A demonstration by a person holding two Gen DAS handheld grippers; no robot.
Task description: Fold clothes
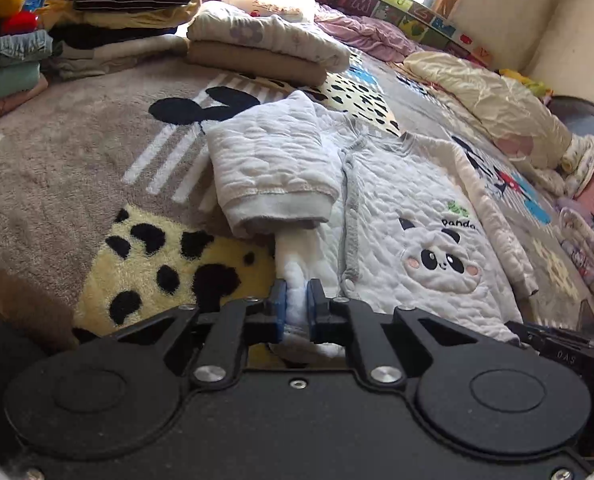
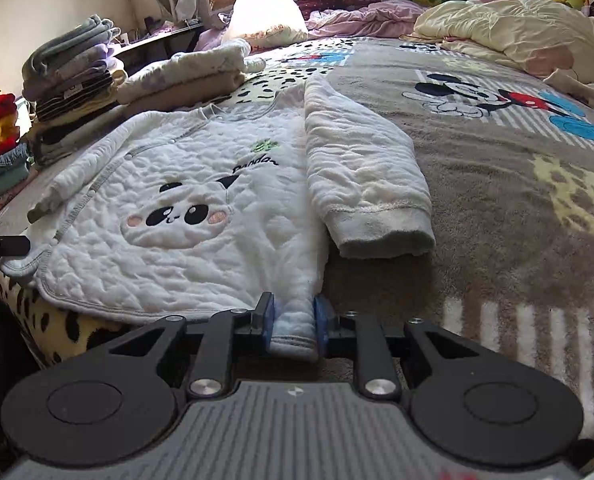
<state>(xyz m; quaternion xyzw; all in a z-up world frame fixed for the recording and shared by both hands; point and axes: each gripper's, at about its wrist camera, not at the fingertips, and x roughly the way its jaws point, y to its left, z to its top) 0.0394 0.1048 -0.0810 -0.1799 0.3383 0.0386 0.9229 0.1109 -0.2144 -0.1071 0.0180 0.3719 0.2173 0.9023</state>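
I am clamping my left gripper and right gripper on the bottom hem corners of the white quilted panda-face baby top, which is lying flat on the grey plush cartoon-print blanket, sleeves folded inward.

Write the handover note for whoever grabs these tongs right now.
Left tongs: shut on the bottom hem of the panda top, at its left corner.
Right tongs: shut on the same hem, right corner.
The top lies face up and flat on the blanket.
Done: the left sleeve and the right sleeve lie alongside the body, not yet folded across the front. Earlier folded clothes are stacked at the far side.
Left: probably carry the hem up toward the collar, fold to size, then add it to a stack.
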